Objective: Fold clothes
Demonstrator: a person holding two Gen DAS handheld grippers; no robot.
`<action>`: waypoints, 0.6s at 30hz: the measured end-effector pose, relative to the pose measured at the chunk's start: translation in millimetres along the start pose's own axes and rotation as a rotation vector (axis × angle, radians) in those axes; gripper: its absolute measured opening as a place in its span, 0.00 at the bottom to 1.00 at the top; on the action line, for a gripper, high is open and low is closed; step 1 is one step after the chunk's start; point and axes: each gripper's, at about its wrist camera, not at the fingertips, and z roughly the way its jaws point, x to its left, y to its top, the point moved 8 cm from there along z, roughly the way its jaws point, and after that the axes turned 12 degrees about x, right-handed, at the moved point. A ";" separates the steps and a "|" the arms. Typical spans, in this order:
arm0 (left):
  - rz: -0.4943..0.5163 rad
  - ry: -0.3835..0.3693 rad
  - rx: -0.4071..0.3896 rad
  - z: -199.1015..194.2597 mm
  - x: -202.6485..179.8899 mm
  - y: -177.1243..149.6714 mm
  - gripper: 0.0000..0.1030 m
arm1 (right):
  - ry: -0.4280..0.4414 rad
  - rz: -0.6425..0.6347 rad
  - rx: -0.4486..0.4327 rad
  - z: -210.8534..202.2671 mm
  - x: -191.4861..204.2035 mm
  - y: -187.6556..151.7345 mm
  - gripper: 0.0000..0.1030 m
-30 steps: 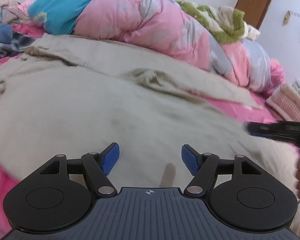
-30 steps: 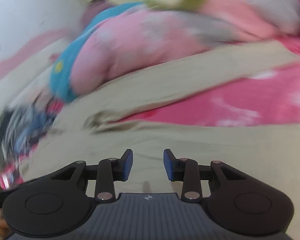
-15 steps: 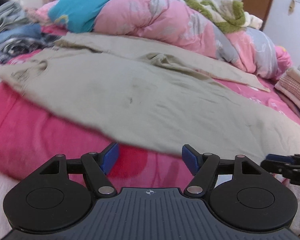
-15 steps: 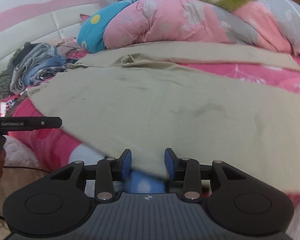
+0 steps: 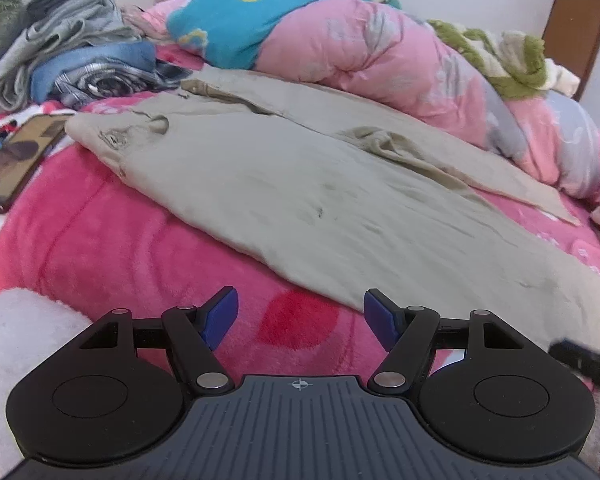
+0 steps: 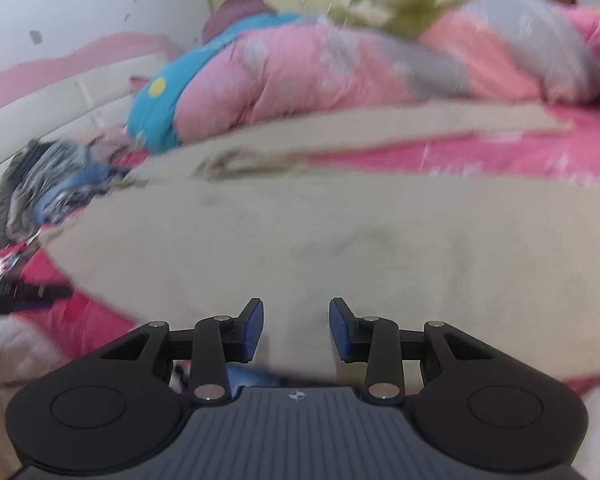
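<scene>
Beige trousers [image 5: 300, 184] lie spread across the pink blanket [image 5: 100, 248] of a bed, waistband at the left and legs running off to the right. My left gripper [image 5: 300, 304] is open over bare pink blanket, just short of the trousers' near edge, with nothing between its blue pads. The right wrist view is blurred. In it my right gripper [image 6: 296, 316] hangs over the near edge of the trousers [image 6: 300, 240], with a clear gap between its pads and no cloth pinched. Each gripper shows as a black tip at the edge of the other's view.
A heap of grey and blue clothes [image 5: 72, 60] lies at the back left, with a dark phone [image 5: 16, 160] on the blanket below it. A pink and blue quilt [image 5: 380, 52] with a green fleece [image 5: 500, 52] runs along the back. White fluffy fabric [image 5: 20, 328] is at the near left.
The left gripper has drawn back from above the trousers to the pink blanket at their near edge. The right gripper has moved in low over the trousers' edge. Both stay open.
</scene>
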 end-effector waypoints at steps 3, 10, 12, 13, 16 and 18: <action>0.005 0.051 -0.011 0.3 -6.8 8.3 0.68 | 0.075 -0.026 -0.026 -1.3 4.6 -17.7 0.38; -0.010 0.117 -0.036 6.5 -18.8 38.1 0.68 | 0.231 0.011 -0.107 -14.6 -13.4 -39.1 0.38; -0.025 0.124 -0.060 6.1 -19.7 45.1 0.68 | 0.257 0.036 -0.135 -19.6 -20.6 -38.8 0.38; -0.032 0.133 -0.070 5.7 -19.1 47.7 0.68 | 0.267 0.050 -0.146 -21.5 -24.1 -39.0 0.37; -0.045 0.159 -0.095 1.7 -14.3 53.4 0.68 | 0.304 0.104 -0.188 -28.5 -32.6 -39.2 0.32; -0.037 0.179 -0.115 -2.7 -8.8 57.8 0.68 | 0.344 0.130 -0.218 -34.3 -34.6 -37.2 0.32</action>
